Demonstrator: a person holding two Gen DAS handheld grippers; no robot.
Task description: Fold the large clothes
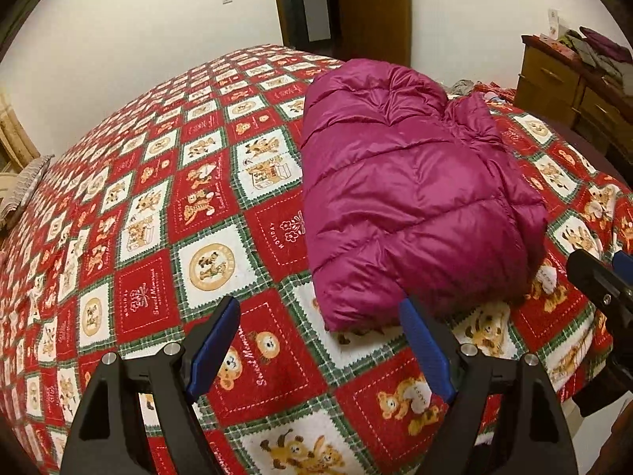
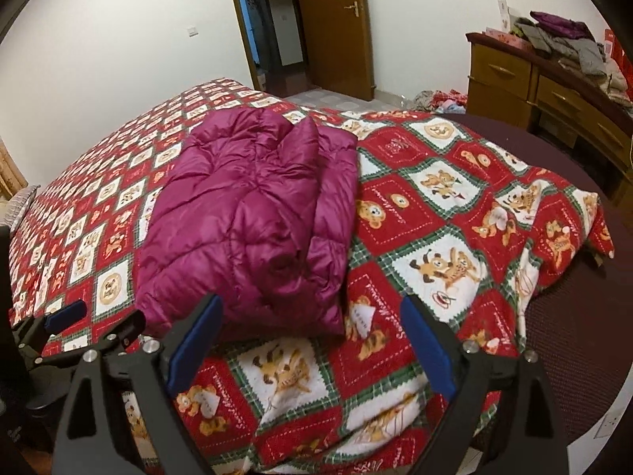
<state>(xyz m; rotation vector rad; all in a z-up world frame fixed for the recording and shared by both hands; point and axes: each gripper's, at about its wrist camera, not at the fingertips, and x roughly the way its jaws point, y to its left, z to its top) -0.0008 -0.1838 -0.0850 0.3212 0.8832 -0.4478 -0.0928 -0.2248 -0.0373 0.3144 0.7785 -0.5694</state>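
Note:
A magenta puffer jacket point(image 1: 411, 182) lies folded into a thick bundle on the bed's red, white and green bear-pattern bedspread point(image 1: 158, 198). It also shows in the right wrist view point(image 2: 253, 217). My left gripper point(image 1: 320, 316) is open and empty, hovering just in front of the jacket's near edge. My right gripper point(image 2: 308, 316) is open and empty, just short of the jacket's near right corner. The right gripper shows at the right edge of the left wrist view point(image 1: 601, 277), and the left gripper at the lower left of the right wrist view point(image 2: 79, 324).
A wooden dresser point(image 2: 534, 91) with a pile of clothes point(image 2: 565, 39) stands at the far right. An open wooden door point(image 2: 332, 27) is at the back. Clothes lie on the floor point(image 2: 439, 101) past the bed. The bedspread edge point(image 2: 554, 245) hangs over a dark mattress.

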